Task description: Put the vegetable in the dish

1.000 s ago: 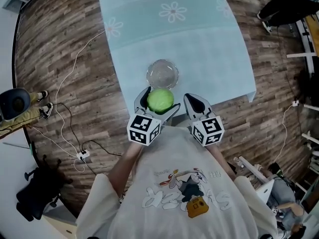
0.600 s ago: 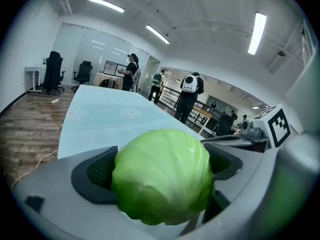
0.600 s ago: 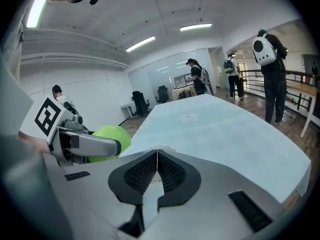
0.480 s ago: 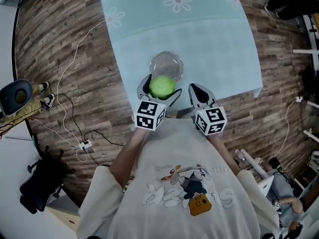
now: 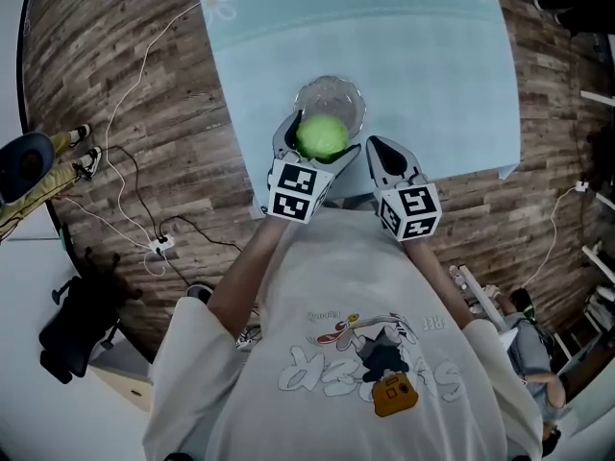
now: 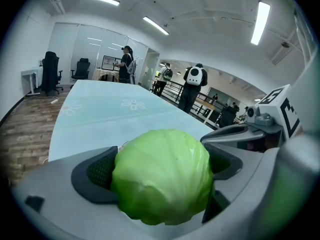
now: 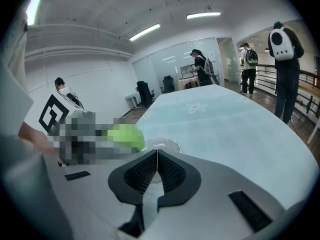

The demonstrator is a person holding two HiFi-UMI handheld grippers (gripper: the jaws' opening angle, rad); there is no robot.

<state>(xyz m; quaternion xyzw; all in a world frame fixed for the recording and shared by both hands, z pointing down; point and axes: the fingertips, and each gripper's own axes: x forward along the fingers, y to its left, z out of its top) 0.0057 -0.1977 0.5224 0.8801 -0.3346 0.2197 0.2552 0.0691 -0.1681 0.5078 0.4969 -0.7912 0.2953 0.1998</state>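
Note:
A round green cabbage (image 5: pixel 322 135) is held in my left gripper (image 5: pixel 317 142), whose jaws are shut on it; in the left gripper view the cabbage (image 6: pixel 162 181) fills the space between the pads. It hangs over the near rim of a clear glass dish (image 5: pixel 334 99) on the pale blue tablecloth (image 5: pixel 432 75). My right gripper (image 5: pixel 381 157) is just to the right, jaws shut with nothing between them, over the table's near edge. In the right gripper view the dish (image 7: pixel 162 145) shows just beyond my right gripper (image 7: pixel 157 156), with the cabbage (image 7: pixel 126 135) to its left.
The table is long and narrow, with wood floor (image 5: pixel 115 161) on both sides. Cables (image 5: pixel 144 238) run over the floor at the left. Several people stand far off in the room beyond the table's end.
Both grippers have moved forward over the table. The cabbage has gone from short of the dish to over its near rim. The right gripper stays shut.

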